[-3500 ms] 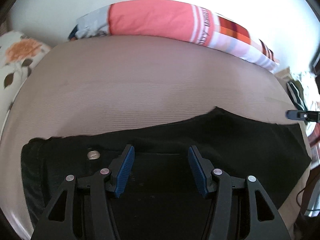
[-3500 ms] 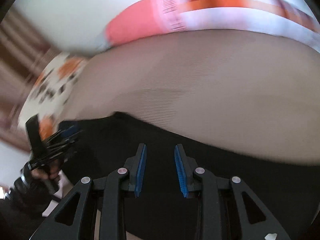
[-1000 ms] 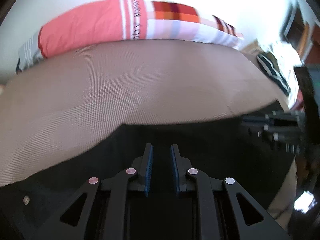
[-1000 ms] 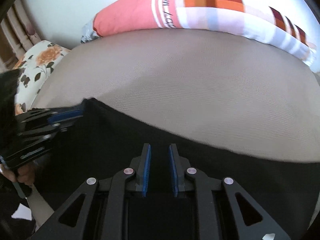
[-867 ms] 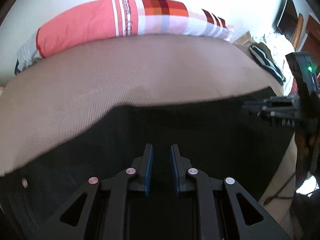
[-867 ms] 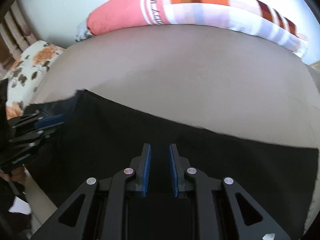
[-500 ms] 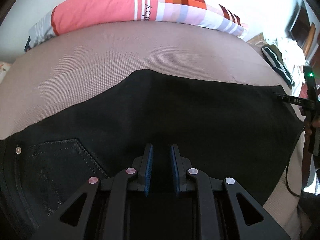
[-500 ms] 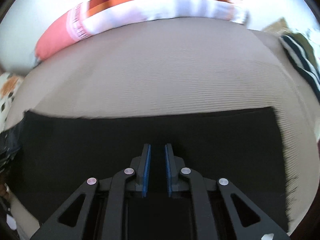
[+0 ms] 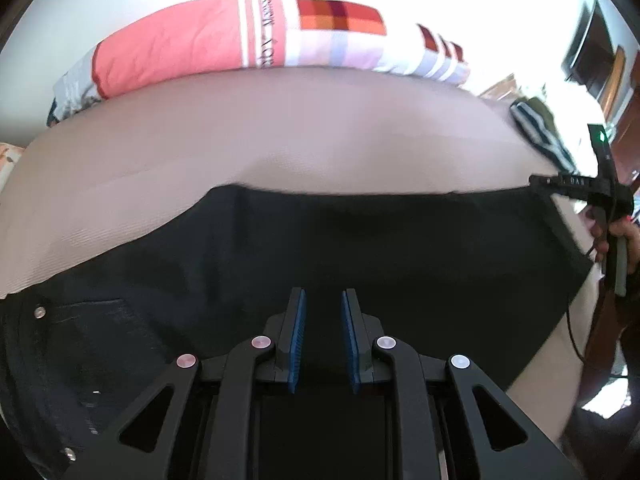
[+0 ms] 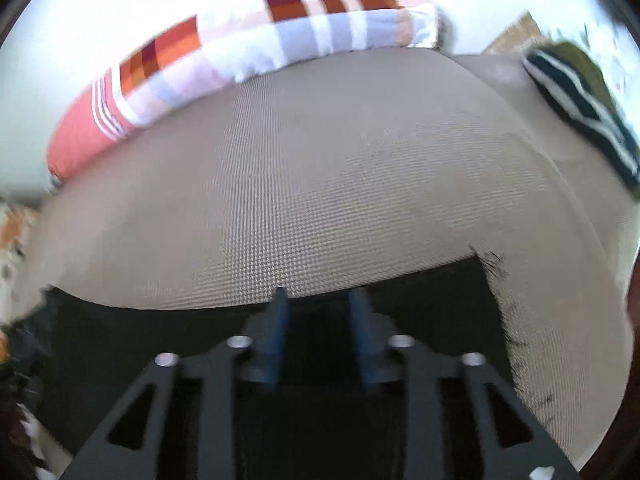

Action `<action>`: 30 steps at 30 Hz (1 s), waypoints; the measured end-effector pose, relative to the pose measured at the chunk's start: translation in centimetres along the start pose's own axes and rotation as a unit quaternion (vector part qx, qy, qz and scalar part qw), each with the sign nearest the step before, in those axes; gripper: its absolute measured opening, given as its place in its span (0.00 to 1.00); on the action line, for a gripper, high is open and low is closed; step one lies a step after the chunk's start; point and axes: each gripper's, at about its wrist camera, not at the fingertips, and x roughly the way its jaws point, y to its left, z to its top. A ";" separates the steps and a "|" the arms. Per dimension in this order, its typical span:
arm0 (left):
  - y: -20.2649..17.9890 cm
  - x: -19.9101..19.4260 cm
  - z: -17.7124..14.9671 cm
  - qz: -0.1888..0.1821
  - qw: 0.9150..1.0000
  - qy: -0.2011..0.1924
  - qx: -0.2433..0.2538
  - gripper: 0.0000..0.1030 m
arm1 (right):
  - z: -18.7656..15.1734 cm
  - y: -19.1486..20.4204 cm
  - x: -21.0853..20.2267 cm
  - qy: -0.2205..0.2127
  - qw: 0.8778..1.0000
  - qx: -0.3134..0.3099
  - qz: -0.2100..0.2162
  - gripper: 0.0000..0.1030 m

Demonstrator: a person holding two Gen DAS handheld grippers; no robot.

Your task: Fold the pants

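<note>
Bed [image 9: 280,128] open beyond the black pants [image 9: 360,248]; long pillow [image 9: 240,36] blocks the far edge, striped garment [image 10: 580,92] sits at the far right corner.

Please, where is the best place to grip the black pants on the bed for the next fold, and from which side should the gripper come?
Probably at the frayed hem corner of the black pants, which lie flat on the beige bed. That corner is an exposed free edge, so the right gripper, whose jaws have just been opening, could come from above and pinch it. The cloth in the middle lies flat, offering no edge.

Black pants [image 9: 360,248] on bed [image 9: 280,128], left claw [image 9: 322,340] gripping
</note>
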 end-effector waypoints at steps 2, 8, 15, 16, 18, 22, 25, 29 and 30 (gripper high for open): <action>-0.9 0.2 0.3 -0.015 1.000 0.000 -0.003 0.20 | -0.5 -2.1 -1.5 0.007 0.999 0.020 0.029 0.35; -2.5 1.7 0.3 -0.043 0.999 0.020 -0.003 0.20 | -3.1 -9.8 -4.0 0.047 0.992 0.076 0.087 0.37; -3.9 2.9 0.0 -0.049 0.998 0.040 0.009 0.20 | -5.1 -15.5 -4.7 0.073 0.979 0.142 0.130 0.36; -4.2 3.1 0.0 -0.048 0.998 0.041 0.013 0.20 | -5.3 -15.8 -4.6 0.079 0.976 0.149 0.138 0.34; -4.6 3.4 0.2 -0.045 0.998 0.046 0.016 0.20 | -5.3 -16.2 -4.4 0.083 0.976 0.147 0.137 0.33; -4.9 4.0 0.1 -0.041 0.997 0.055 0.019 0.20 | -5.2 -16.6 -3.3 0.099 0.974 0.137 0.149 0.31; -5.0 4.4 0.0 -0.037 0.997 0.063 0.019 0.20 | -4.9 -16.5 -2.7 0.104 0.972 0.126 0.168 0.22; -5.0 5.0 0.0 -0.030 0.997 0.073 0.015 0.20 | -4.6 -16.3 -1.7 0.111 0.968 0.116 0.194 0.15; -5.1 5.1 0.0 -0.029 0.997 0.073 0.016 0.20 | -4.4 -16.1 -1.4 0.113 0.966 0.117 0.202 0.14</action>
